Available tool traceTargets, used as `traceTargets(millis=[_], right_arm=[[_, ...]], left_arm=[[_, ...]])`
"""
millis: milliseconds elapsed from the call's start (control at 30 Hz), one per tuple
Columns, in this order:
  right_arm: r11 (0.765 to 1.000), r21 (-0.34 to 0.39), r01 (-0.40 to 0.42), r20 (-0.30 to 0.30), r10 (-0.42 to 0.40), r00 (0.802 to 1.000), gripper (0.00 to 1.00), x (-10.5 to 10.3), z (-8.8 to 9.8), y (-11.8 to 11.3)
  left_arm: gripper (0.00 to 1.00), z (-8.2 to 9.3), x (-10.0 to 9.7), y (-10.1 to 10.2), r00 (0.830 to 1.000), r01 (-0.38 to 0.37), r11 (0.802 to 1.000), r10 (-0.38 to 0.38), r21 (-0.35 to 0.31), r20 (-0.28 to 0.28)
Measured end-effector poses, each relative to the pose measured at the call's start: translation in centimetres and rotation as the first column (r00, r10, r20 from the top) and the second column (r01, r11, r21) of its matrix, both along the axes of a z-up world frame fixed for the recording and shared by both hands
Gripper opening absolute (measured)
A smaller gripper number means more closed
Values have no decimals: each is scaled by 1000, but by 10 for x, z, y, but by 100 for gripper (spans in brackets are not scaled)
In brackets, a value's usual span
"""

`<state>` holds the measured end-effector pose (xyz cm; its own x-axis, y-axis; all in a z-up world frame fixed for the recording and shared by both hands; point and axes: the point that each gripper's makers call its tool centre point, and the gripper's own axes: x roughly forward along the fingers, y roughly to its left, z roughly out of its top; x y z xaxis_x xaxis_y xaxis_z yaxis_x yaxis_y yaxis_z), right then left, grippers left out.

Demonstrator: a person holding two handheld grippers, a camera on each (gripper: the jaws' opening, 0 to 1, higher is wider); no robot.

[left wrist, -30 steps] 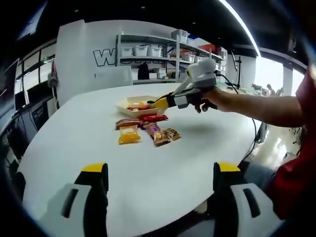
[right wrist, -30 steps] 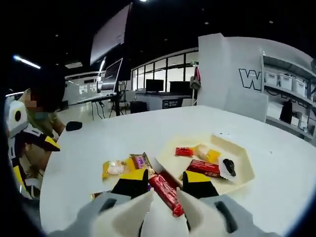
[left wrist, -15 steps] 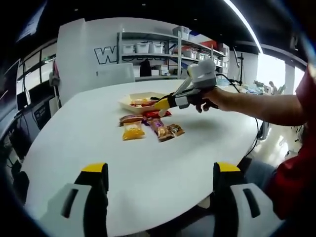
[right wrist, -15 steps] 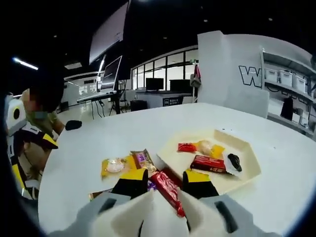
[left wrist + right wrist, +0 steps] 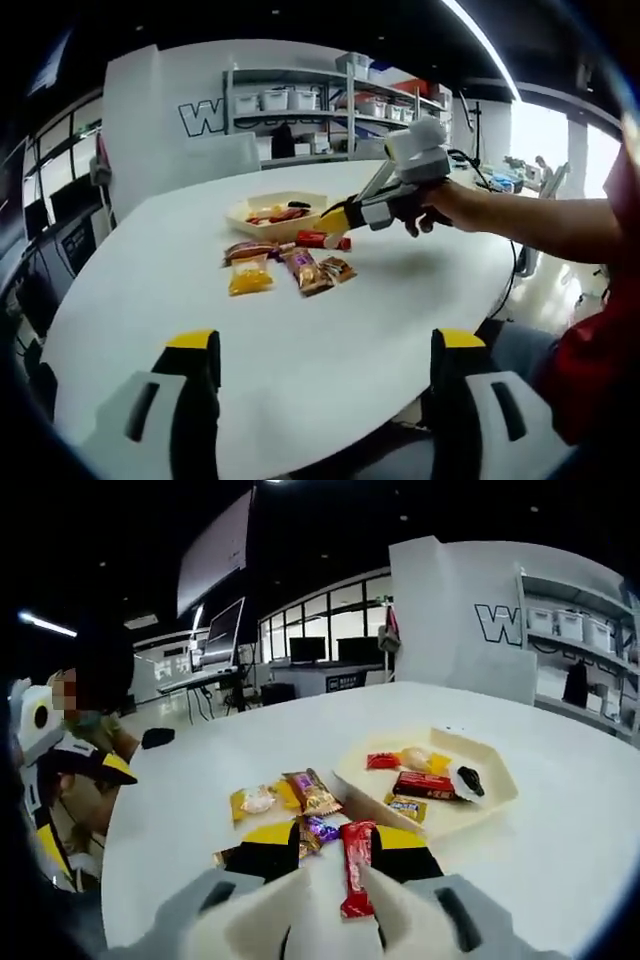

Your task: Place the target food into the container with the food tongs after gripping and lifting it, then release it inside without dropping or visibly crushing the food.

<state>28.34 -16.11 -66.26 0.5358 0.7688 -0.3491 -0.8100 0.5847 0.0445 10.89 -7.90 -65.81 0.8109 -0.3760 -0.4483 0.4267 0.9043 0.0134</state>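
Low in the right gripper view, my right gripper [image 5: 352,865] has its jaws narrowed onto the red snack bar [image 5: 355,865], which stands nearly upright between the yellow-tipped jaws and looks lifted off the table. I judge it a light, crinkly foil pack with a firm bar inside: slick on the wrapper, so it could slide or swing if I ease the grip, yet brittle enough to snap if I squeeze harder. The hold sits around its middle, which seems right to me; both ends hang free.

Just beyond the jaws lie loose packets: a purple wrapped sweet [image 5: 320,830], a brown packet [image 5: 312,791] and a yellow packet [image 5: 260,800], all at centre frame. Right of them, a little farther, the cream tray [image 5: 500,795] holds a dark red bar [image 5: 425,784], a small red pack and other pieces. Its near rim is low, and I see open floor toward its near right part, so I would carry over the rim and let go there.

In the left gripper view, my left gripper [image 5: 325,390] waits with its jaws wide apart and nothing between them at bottom frame, well clear of the work. The white table [image 5: 300,340] gives plenty of bare room; its edge curves near the bottom.
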Motion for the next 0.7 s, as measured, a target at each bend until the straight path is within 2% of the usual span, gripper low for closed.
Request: traceTargets(millis=[133, 233, 267, 300, 333, 400, 500, 700], right_arm=[[1000, 14, 2, -9, -2, 1000, 23, -14, 0, -7], [998, 62, 24, -61, -20, 998, 23, -20, 2, -16], [998, 60, 25, -61, -21, 998, 24, -21, 2, -17], [998, 57, 25, -56, -22, 998, 24, -21, 2, -19], [999, 38, 31, 12, -31, 999, 24, -17, 8, -22], [999, 40, 25, 46, -27, 999, 24, -16, 14, -24], [999, 44, 19, 47, -21, 999, 24, -13, 16, -24], [999, -37, 20, 91, -16, 996, 26, -4, 4, -22]], left_arm=[[84, 0, -2, -8, 1000, 17, 1000, -17, -1, 0], [84, -1, -4, -18, 999, 42, 999, -42, -2, 0], [84, -1, -4, -21, 999, 50, 999, -50, 2, 1], [84, -1, -5, -22, 999, 54, 999, -54, 2, 2], [84, 0, -5, -23, 998, 55, 998, -55, 0, 3], [84, 0, -4, -24, 998, 57, 998, -57, -6, 6], [84, 0, -4, -25, 998, 60, 998, -60, -5, 8], [84, 2, -3, -28, 998, 63, 998, -63, -15, 16]])
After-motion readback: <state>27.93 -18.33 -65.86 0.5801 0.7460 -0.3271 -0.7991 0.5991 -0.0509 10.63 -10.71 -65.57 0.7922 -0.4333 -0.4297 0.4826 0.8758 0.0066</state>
